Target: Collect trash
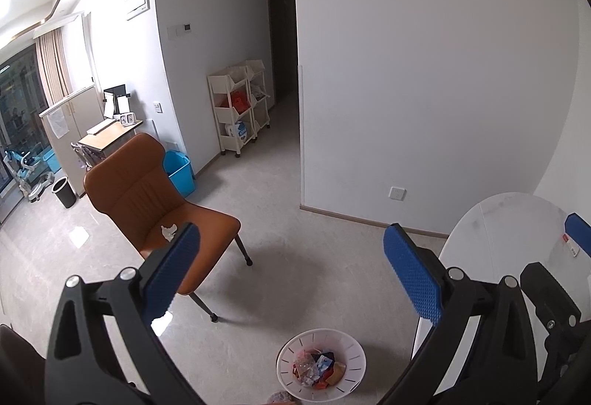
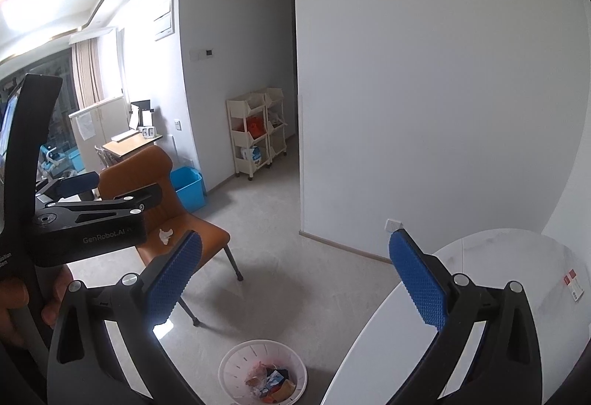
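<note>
A white slotted trash basket [image 1: 349, 349] [image 2: 236, 364] stands on the floor below both grippers, holding several coloured wrappers [image 1: 319, 368]. A crumpled white tissue [image 1: 168, 231] [image 2: 165, 234] lies on the seat of a brown chair [image 1: 125, 183] [image 2: 136, 172]. My left gripper [image 1: 291, 272] is open and holds nothing; its blue pads frame the floor above the basket. My right gripper [image 2: 295, 279] is also open, with nothing between its pads, over the edge of a white round table [image 1: 498, 231] [image 2: 480, 275]. A small scrap [image 1: 280, 397] shows at the bottom edge beside the basket.
A red and white card [image 2: 574, 285] lies on the table. A white wall corner [image 1: 303, 146] juts out ahead. Further back are a blue bin [image 1: 181, 172], a cream shelf cart [image 1: 240, 105], a black bin [image 1: 64, 190] and a desk. A hand [image 2: 14, 298] holds the left gripper.
</note>
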{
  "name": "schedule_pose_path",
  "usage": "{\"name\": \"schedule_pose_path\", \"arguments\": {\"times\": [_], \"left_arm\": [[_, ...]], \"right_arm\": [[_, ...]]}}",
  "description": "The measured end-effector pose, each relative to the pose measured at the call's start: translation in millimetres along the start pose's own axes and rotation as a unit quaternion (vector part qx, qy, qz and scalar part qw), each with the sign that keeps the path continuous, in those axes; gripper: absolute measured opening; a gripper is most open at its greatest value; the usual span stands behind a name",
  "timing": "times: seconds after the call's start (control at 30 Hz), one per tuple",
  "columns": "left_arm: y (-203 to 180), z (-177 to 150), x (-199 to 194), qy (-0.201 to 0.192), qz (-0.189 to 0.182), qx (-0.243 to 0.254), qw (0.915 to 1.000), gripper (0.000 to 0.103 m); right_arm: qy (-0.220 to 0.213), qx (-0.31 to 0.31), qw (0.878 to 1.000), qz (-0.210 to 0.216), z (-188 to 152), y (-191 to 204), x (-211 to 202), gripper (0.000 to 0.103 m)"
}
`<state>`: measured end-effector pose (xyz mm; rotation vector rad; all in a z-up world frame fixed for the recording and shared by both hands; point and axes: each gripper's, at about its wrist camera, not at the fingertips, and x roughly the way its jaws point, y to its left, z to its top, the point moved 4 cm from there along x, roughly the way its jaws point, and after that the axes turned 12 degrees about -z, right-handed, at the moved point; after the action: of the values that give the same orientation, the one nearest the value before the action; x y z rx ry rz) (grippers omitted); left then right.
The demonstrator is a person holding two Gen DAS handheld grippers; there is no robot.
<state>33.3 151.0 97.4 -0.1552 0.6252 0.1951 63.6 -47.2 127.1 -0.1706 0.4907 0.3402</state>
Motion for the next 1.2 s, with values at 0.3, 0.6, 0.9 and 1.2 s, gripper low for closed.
{"name": "schedule_pose_path", "arguments": {"times": [0.3,0.6,0.9,1.2], "left_arm": [[-0.5,-1.3,-3.9,0.001,-0.005,0.003,1.0000,0.095],[-2.2,-1.1,-4.8,0.002,-0.007,0.004,1.0000,0.095],[-4.8,-3.7,-6.0,0.003,-0.013,0.007,0.9999,0.095],[-7.2,-4.4,-4.5,0.003,-0.015,0.008,0.9999,0.095]], "right_arm": [[0.005,0.006,1.000,0.002,-6.3,-8.1,-2.2,0.101],[0.005,0.009,1.000,0.002,-7.7,-9.2,-4.1,0.101],[0.004,0.013,1.000,-0.002,-9.8,-9.8,-7.0,0.101],[0.003,0.015,1.000,-0.006,-10.4,-8.1,-10.2,0.101]]}}
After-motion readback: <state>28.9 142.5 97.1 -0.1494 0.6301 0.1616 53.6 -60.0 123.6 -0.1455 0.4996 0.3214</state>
